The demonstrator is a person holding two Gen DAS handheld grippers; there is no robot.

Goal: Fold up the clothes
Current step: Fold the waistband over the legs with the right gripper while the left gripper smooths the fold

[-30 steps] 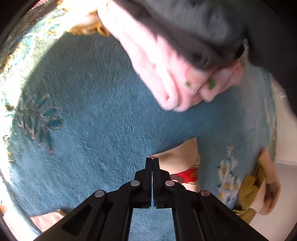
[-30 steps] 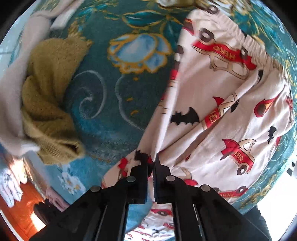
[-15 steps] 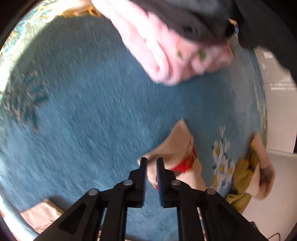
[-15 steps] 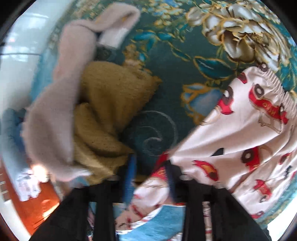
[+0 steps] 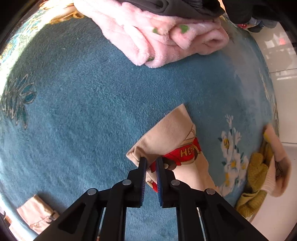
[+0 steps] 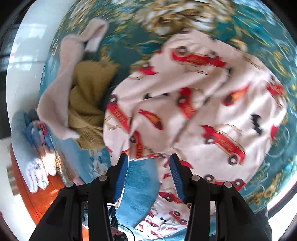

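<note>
Cream pyjama trousers with red car prints (image 6: 204, 103) lie bunched on the blue rug (image 5: 83, 102). In the left wrist view one corner of the trousers (image 5: 176, 137) lies under my left gripper (image 5: 150, 159). Its jaws stand a narrow gap apart, and the printed cloth shows through the gap without being pinched. In the right wrist view my right gripper (image 6: 148, 156) hangs wide open above the near edge of the trousers, with nothing between its fingers. This view is blurred by motion.
A folded pink fleece (image 5: 157, 37) with a dark garment (image 5: 167, 7) on it lies at the rug's far side. A mustard knit (image 6: 89, 96) and a pale pink garment (image 6: 53, 98) lie at the rug's edge, next to white floor (image 5: 278, 213). Blue-grey folded clothes (image 6: 24, 133) sit beyond.
Both grippers were shut on the printed trousers and have let go. The left jaws parted a little; the right opened wide and lifted away, leaving the cloth on the rug.
</note>
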